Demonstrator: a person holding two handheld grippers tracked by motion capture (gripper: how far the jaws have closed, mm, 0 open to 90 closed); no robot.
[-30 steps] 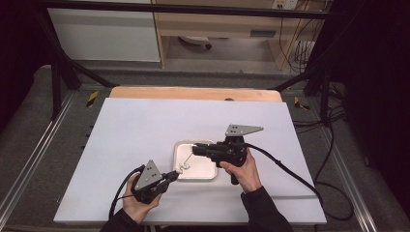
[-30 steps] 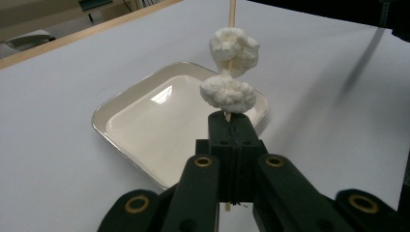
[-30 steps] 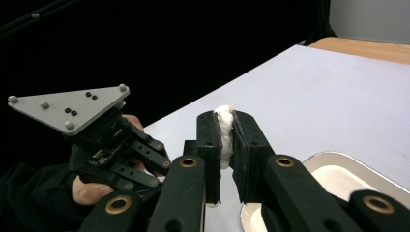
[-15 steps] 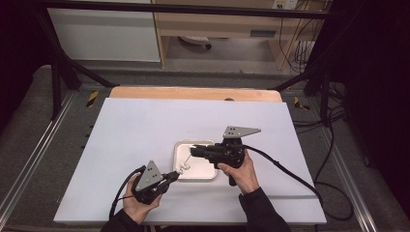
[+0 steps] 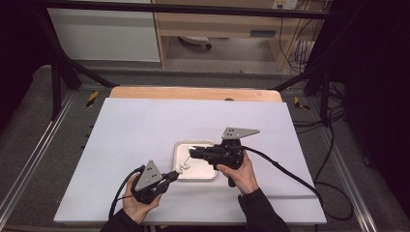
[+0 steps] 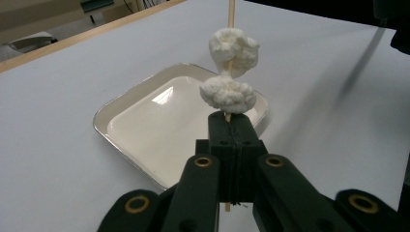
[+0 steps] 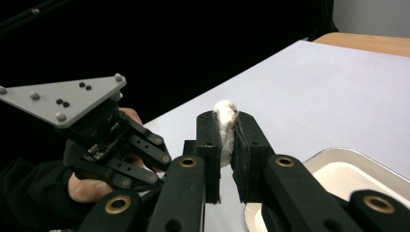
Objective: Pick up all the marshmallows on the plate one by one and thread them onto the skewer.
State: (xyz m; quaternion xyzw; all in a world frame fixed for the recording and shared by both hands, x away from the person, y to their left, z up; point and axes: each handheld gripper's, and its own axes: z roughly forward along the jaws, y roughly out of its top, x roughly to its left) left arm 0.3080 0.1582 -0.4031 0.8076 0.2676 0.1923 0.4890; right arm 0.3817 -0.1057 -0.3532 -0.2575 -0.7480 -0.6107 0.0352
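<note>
While clamped in the right gripper (image 7: 226, 126), marshmallow (image 7: 225, 121) near left gripper's (image 6: 231, 126) pinched skewer (image 6: 231, 12).

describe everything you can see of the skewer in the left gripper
The skewer is a thin, pale wooden stick, clamped near its lower end in the shut left gripper and standing roughly upright above the white tray. Two lumpy white marshmallow-like pieces are threaded on it, stacked just above the jaws. Its top runs out of frame.

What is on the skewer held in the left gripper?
Two white marshmallow-like lumps sit threaded on the wooden skewer, stacked just above the left gripper, over the tray. The stick's stretch inside the lumps is covered.
</note>
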